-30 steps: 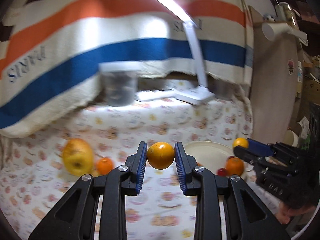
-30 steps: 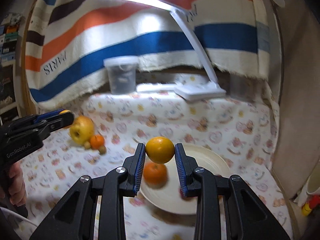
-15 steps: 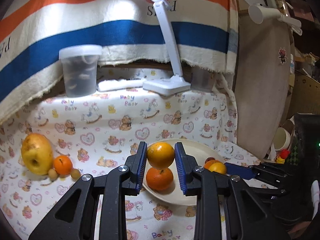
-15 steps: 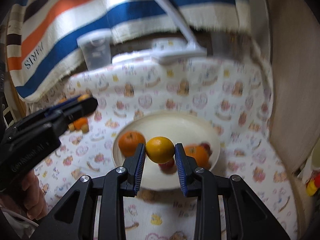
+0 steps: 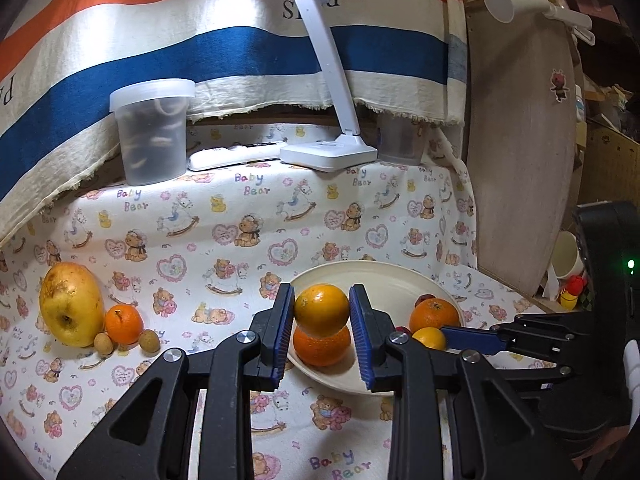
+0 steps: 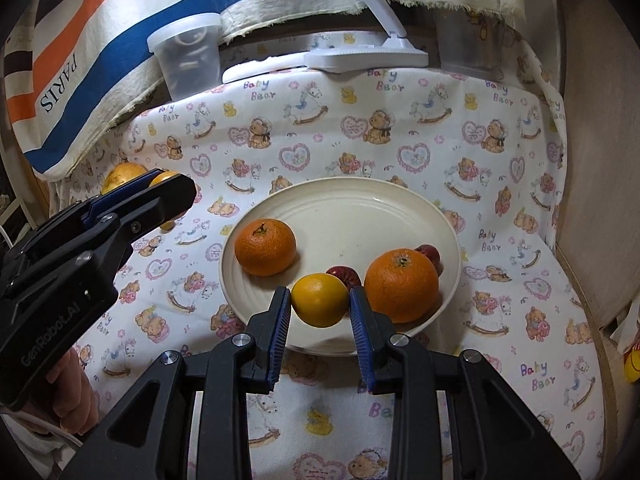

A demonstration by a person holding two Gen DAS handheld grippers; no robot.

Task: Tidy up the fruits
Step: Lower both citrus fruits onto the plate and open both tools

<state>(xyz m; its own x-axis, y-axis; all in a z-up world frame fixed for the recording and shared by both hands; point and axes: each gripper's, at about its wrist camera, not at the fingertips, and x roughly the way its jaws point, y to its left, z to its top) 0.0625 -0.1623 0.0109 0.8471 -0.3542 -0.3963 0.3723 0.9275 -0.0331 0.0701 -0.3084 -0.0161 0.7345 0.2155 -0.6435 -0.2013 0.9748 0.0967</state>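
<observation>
My left gripper [image 5: 322, 294] is shut on an orange [image 5: 321, 312], held just above the near left rim of the cream plate [image 5: 384, 276]. A tangerine [image 5: 322, 348] lies on the plate right behind it. My right gripper [image 6: 320, 296] is shut on a small yellow orange [image 6: 319, 300], low over the plate's [image 6: 340, 208] near edge. On the plate lie a tangerine [image 6: 265, 246], a large orange [image 6: 401, 284] and two small red fruits [image 6: 344, 276]. The left gripper [image 6: 160, 184] shows at the left of the right wrist view.
On the cloth to the left lie a yellow apple [image 5: 71, 309], a small tangerine [image 5: 123, 323] and two brown longans [image 5: 149, 340]. A lidded plastic tub [image 5: 152, 132], a white lamp base [image 5: 328, 154] and a remote stand at the back. A wooden board [image 5: 520, 160] leans at the right.
Both grippers have come down and in toward the plate, each still gripping its fruit. The right gripper has tipped downward and now looks onto the plate.
</observation>
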